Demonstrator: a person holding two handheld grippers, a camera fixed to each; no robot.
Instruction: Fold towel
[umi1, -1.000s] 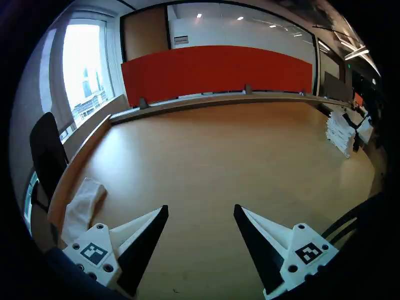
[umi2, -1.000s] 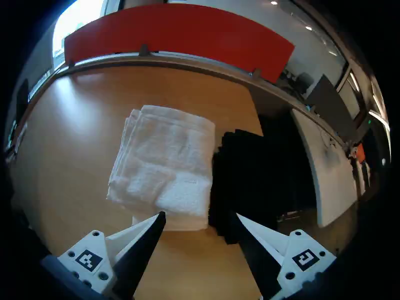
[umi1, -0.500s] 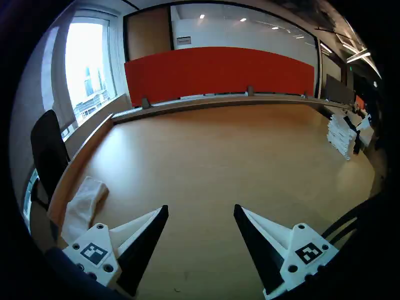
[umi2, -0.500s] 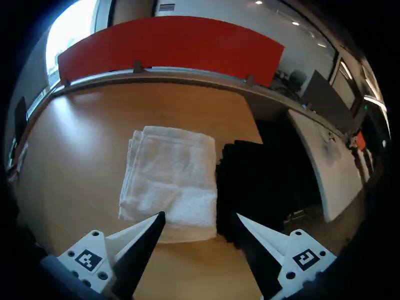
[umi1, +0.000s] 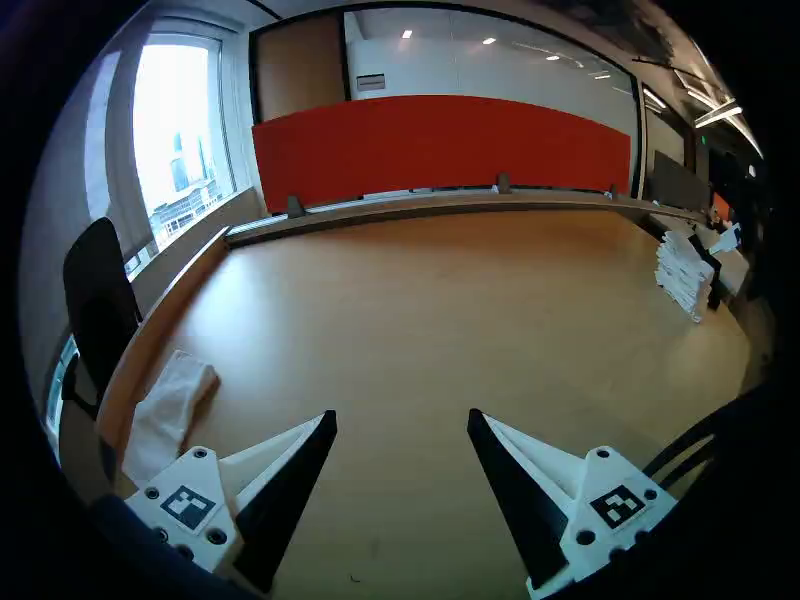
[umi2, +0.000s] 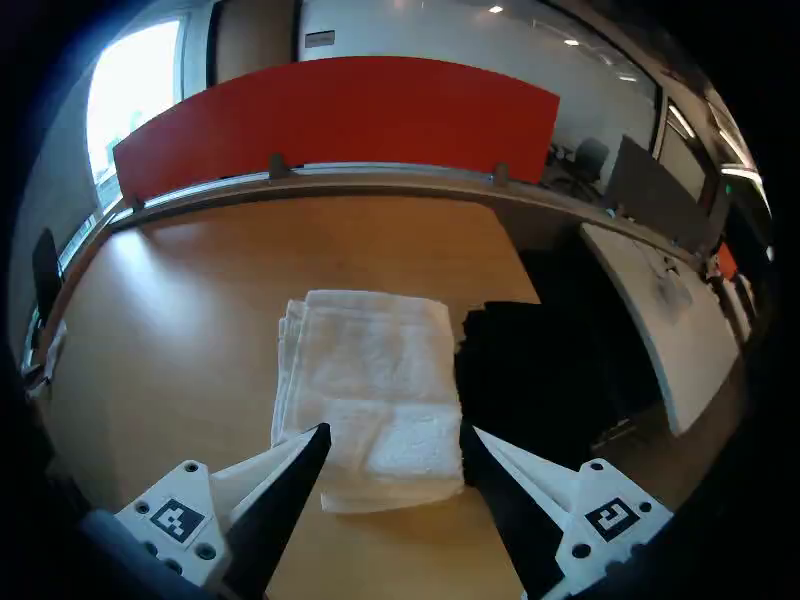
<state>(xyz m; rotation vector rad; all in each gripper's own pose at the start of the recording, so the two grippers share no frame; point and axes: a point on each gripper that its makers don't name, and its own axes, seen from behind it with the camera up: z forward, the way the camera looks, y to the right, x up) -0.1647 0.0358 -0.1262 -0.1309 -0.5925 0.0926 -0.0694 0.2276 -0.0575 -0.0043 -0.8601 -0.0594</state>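
Note:
A stack of folded white towels (umi2: 372, 390) lies on the wooden table (umi2: 200, 300), just ahead of my right gripper (umi2: 395, 440), whose fingers stand open with nothing between them. The same stack (umi1: 685, 270) appears far off at the table's right edge in the left gripper view. My left gripper (umi1: 402, 425) hovers open over bare tabletop (umi1: 430, 300). A loose, crumpled white towel (umi1: 168, 405) lies at the table's left edge, left of the left finger (umi1: 285, 475).
A red divider panel (umi1: 440, 140) runs along the table's far edge. A black chair (umi1: 95, 300) stands by the window at left. Dark chairs (umi2: 540, 370) sit right of the towel stack, beyond the table's right edge. A white desk (umi2: 660, 320) lies farther right.
The right gripper has pulled back and tilted up from the towel stack, which now sits lower and smaller between its fingers. The left gripper has barely moved.

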